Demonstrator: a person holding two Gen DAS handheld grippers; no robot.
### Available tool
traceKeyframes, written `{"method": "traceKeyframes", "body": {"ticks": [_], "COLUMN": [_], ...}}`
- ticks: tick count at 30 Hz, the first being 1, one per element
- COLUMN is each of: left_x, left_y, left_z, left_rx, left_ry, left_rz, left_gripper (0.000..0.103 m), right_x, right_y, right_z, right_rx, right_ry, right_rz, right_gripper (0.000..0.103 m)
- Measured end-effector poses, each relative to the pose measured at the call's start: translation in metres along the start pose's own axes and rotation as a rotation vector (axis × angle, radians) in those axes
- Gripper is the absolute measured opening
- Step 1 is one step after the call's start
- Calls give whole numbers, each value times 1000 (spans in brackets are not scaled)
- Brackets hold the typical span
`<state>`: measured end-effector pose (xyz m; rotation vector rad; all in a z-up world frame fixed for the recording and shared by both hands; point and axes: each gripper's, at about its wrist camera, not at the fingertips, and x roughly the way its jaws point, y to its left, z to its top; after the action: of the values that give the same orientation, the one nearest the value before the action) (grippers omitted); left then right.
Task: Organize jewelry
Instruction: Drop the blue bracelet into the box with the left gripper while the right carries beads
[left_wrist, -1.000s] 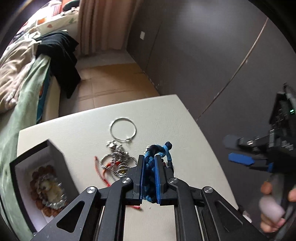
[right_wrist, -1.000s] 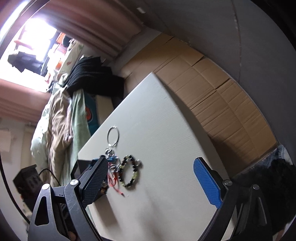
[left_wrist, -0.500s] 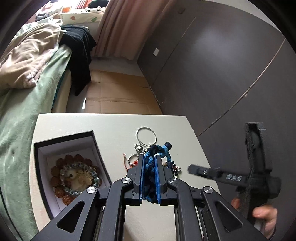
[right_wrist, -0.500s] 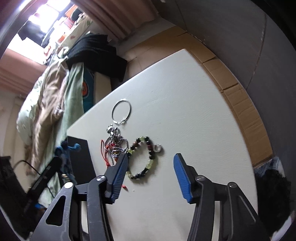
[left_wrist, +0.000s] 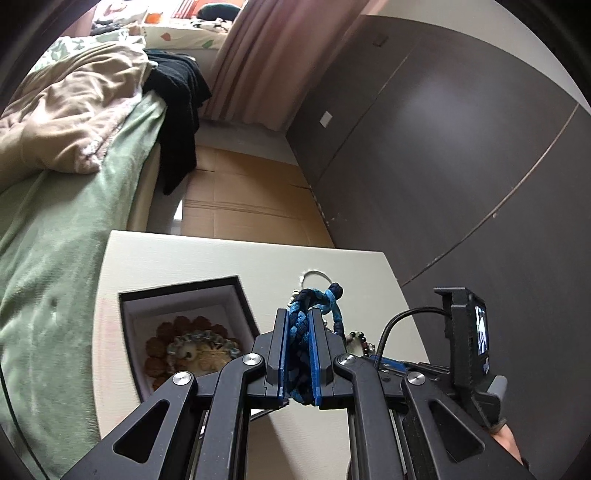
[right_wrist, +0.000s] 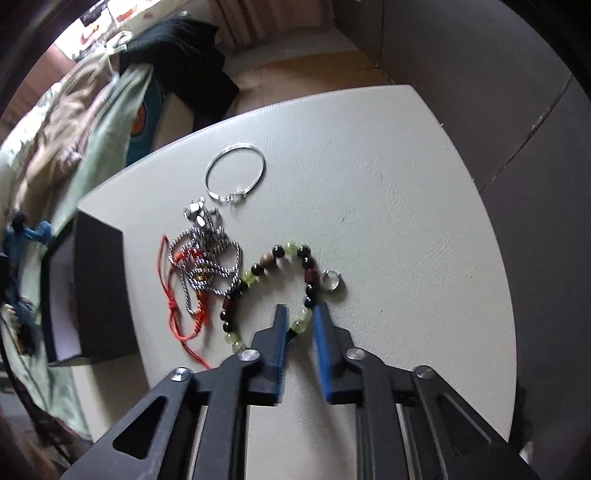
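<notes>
the right tool (right_wrist: 300, 316) has just been closing over the beaded bracelet (right_wrist: 291, 288) on the table (right_wrist: 406, 206), beads between its jaws; the left tool (left_wrist: 297, 350) stays clamped on the blue braided bracelet (left_wrist: 314, 299) beside the open jewelry box (left_wrist: 236, 291)

A bed (left_wrist: 55, 206) with a green sheet stands left of the bench (right_wrist: 388, 206). A tan blanket (left_wrist: 74, 122) and what looks like black clothing (left_wrist: 181, 110) lie on it. Far off hangs a pink curtain (left_wrist: 266, 59); dark cupboard doors (left_wrist: 461, 155) fill the right.

Daylight from window (right_wrist: 92, 33) top left, blown out; soft shadows on counter (right_wrist: 388, 184); heavy fisheye warp, edges blurred.
</notes>
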<state>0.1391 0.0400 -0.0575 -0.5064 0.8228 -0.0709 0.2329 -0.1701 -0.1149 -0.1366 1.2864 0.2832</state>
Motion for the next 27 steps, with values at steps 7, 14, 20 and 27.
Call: {"method": "traceKeyframes", "body": {"ticks": [7,14,20,27], "left_x": [-12,-9,-2,-30], "left_y": [13,33,45,55], "left_z": [1,2,2,10], "left_rx": [-20,-52,-99,-112], "left_ry": [-7,10,73,-8], "left_rz": [15,81,63,104], "left_gripper": [10,10,58,91], "right_x": [-14,-57,-75,-85], "right_y": [-2,3,18,48], "right_z": [-1,-2,-2,2], "right_rx": [48,50,39,-1], "right_ry": [-43,-166,-228,-300], "right_rz": [94,322,421,561], "right_gripper": [9,9,9,9]}}
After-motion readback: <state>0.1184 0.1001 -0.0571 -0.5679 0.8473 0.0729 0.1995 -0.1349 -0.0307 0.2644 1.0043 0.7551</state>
